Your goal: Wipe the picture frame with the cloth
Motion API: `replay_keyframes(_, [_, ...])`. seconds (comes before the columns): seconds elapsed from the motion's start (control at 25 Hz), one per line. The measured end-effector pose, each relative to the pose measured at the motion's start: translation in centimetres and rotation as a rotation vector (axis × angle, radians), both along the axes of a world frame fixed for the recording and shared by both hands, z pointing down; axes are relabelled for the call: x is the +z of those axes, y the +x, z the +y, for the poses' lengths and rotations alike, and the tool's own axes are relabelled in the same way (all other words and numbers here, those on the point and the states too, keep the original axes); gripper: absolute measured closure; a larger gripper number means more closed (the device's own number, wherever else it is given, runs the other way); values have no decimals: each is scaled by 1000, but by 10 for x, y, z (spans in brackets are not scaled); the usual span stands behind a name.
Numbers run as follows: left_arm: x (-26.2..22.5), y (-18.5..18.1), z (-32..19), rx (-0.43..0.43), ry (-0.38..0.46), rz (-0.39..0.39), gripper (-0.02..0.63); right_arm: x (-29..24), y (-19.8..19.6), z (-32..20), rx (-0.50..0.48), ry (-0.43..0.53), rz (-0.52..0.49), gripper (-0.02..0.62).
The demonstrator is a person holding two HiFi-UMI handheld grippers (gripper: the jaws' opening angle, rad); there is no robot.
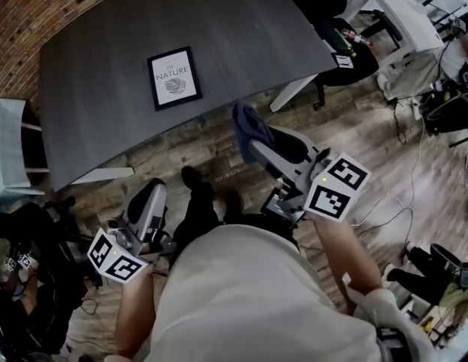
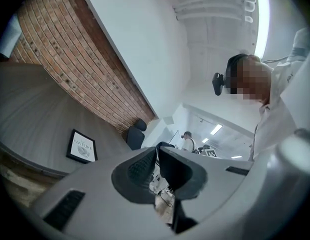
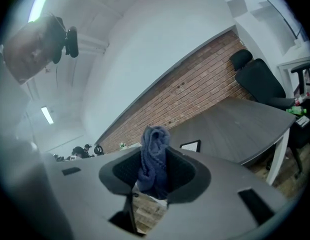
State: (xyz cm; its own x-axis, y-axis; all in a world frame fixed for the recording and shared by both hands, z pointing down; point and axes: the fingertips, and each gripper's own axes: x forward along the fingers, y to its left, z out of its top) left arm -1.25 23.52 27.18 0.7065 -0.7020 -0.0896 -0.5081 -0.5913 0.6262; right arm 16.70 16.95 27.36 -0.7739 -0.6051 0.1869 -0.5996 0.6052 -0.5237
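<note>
The picture frame (image 1: 174, 78) lies flat on the dark counter (image 1: 90, 44). In the head view it is at 11 o'clock from the right gripper (image 1: 255, 143) and 12 o'clock from the left gripper (image 2: 157, 153), well apart from both. The right jaws pinch a bunched blue cloth (image 3: 154, 151). The left jaws are pressed together, holding nothing.

An open-plan office, part lab by the look of it: a long dark counter (image 1: 241, 44) against an exposed brick wall (image 1: 38, 6), black office chairs (image 3: 262, 84), white desks (image 1: 400, 13), ceiling strip lights (image 2: 260, 19), and cables (image 1: 404, 127) trailing over the wood floor (image 1: 219, 153) (other people (image 2: 187, 141) work farther back).
</note>
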Motion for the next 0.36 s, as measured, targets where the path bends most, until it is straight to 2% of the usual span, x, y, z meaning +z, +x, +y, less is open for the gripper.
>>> replay_keyframes(0.16, [0, -7, 20, -46, -22, -3, 584, 0, 1, 5, -17, -24, -27, 449])
replay_keyframes(0.36, [9, -7, 28, -66, -24, 5, 584, 0, -3, 7, -55, -3, -30, 449])
